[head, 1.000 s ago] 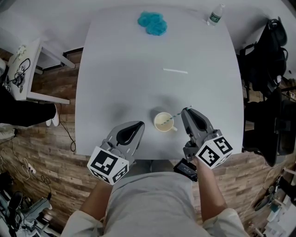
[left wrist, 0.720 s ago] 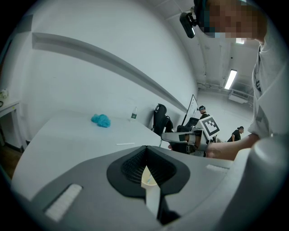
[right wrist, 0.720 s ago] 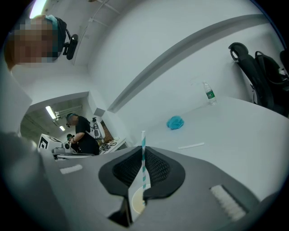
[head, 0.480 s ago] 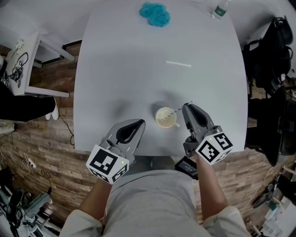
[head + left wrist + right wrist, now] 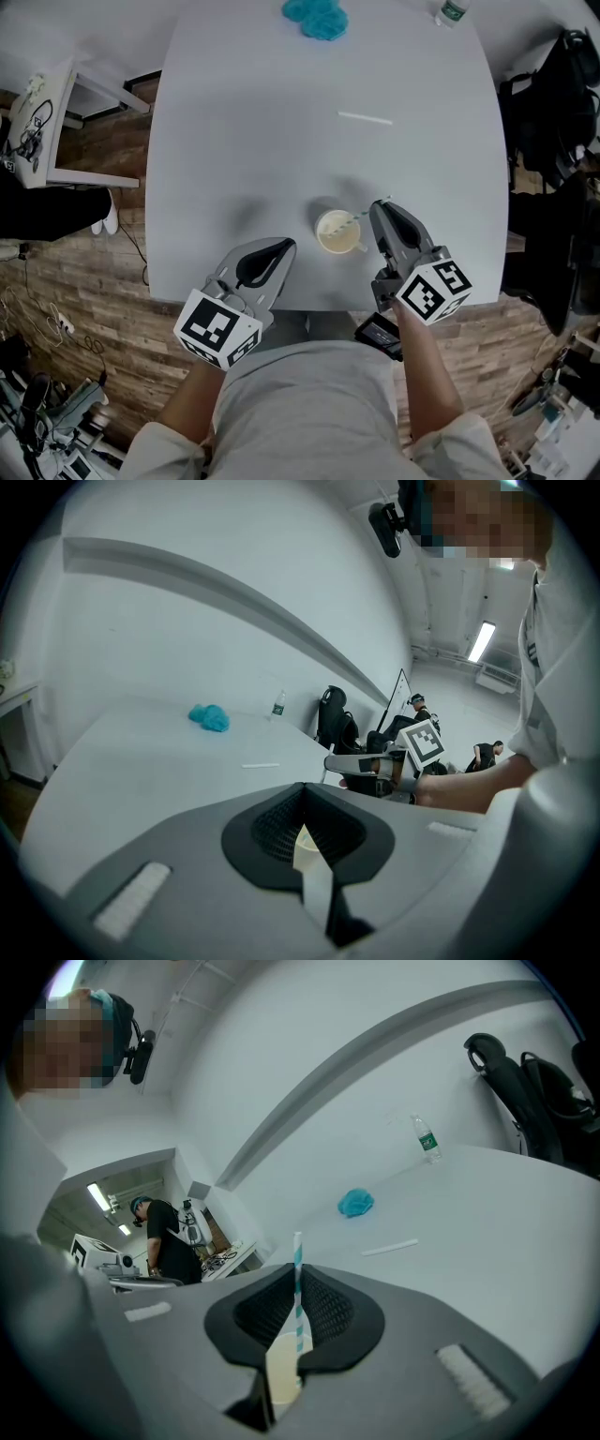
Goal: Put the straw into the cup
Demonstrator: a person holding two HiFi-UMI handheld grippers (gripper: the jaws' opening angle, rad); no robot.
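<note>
A cream cup stands near the front edge of the white table. My right gripper is just right of the cup and is shut on a teal-and-white striped straw. The straw slants down to the left, with its lower end over the cup's mouth. In the right gripper view the straw stands upright between the closed jaws, with the cup below. My left gripper hovers left of the cup, shut and empty. The cup shows through its jaw gap.
A second white straw lies on the table beyond the cup. At the far edge are a blue cloth and a water bottle. A dark bag and chair stand to the right, and a small side table to the left.
The right gripper, still holding the straw, has edged slightly closer to the cup. The left gripper has stayed where it was.
</note>
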